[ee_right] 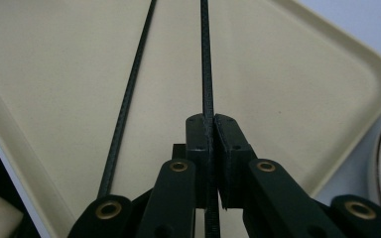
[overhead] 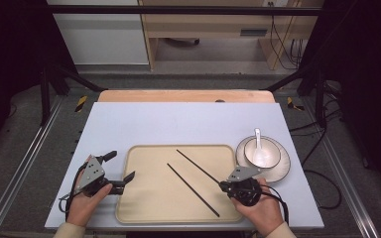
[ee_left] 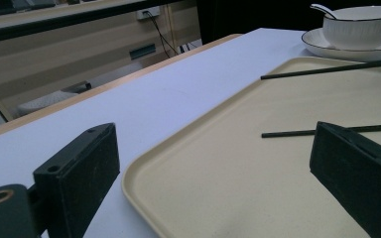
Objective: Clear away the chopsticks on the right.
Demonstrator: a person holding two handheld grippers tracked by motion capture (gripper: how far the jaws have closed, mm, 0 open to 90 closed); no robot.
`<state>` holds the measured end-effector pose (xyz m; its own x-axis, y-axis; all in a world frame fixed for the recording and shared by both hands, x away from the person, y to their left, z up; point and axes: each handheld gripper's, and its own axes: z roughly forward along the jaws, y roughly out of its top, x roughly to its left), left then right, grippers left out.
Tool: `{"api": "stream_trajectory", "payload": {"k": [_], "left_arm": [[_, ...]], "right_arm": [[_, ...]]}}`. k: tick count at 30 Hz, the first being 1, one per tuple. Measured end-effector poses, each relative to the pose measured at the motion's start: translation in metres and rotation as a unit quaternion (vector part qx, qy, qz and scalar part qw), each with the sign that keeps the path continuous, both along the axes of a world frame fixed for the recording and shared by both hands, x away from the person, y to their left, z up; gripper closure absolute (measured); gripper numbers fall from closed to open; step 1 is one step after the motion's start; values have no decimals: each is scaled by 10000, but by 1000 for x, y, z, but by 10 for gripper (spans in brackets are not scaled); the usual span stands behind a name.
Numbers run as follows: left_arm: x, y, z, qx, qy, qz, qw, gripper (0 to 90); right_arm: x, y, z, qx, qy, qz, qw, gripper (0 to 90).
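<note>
- Overhead, high view: tray [overhead: 144, 210] sits at the near middle of the table [overhead: 178, 124]. Two chopsticks lie on it, slanting. Right gripper [overhead: 223, 185] is clamped on the near end of the right chopstick [overhead: 198, 166] at the tray's right edge. Left chopstick [overhead: 193, 190] lies free, near the first but not touching it. Left gripper [overhead: 124, 169] rests at the tray's left edge, jaws spread, holding nothing.
- Overhead, to the right: bowl [overhead: 270, 156] with a spoon [overhead: 258, 141] stands on a plate [overhead: 283, 171], just beside the right hand [overhead: 263, 208].
- Left gripper view: jaws wide apart, one over bare table, one over the tray [ee_left: 188, 163]. Both chopsticks show ahead, flat; bowl [ee_left: 362, 27] beyond.
- Right gripper view: pads pinch the held chopstick [ee_right: 206, 59], which runs straight out from between them. The grip looks to be close to its end. The loose chopstick [ee_right: 129, 94] lies just left.
- Risks, as I judge them: a thin, smooth stick gripped near one end may pivot or slip if lifted fast. A swing could knock the loose stick. The right hand's cable or elbow could clip the plate.
</note>
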<state>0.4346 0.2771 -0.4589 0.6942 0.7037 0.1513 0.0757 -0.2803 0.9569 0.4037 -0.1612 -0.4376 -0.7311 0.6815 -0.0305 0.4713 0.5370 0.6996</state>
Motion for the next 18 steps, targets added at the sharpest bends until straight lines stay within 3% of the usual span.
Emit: {"api": "stream_trajectory", "payload": {"k": [7, 18], "left_arm": [[0, 0, 0, 2, 2, -4, 10000, 49], [0, 0, 0, -19, -5, -13, 10000, 49]], "right_arm": [[-4, 16, -9, -101, 214, 108, 9997, 854], [-6, 21, -16, -182, 392, 134, 9990, 854]]}}
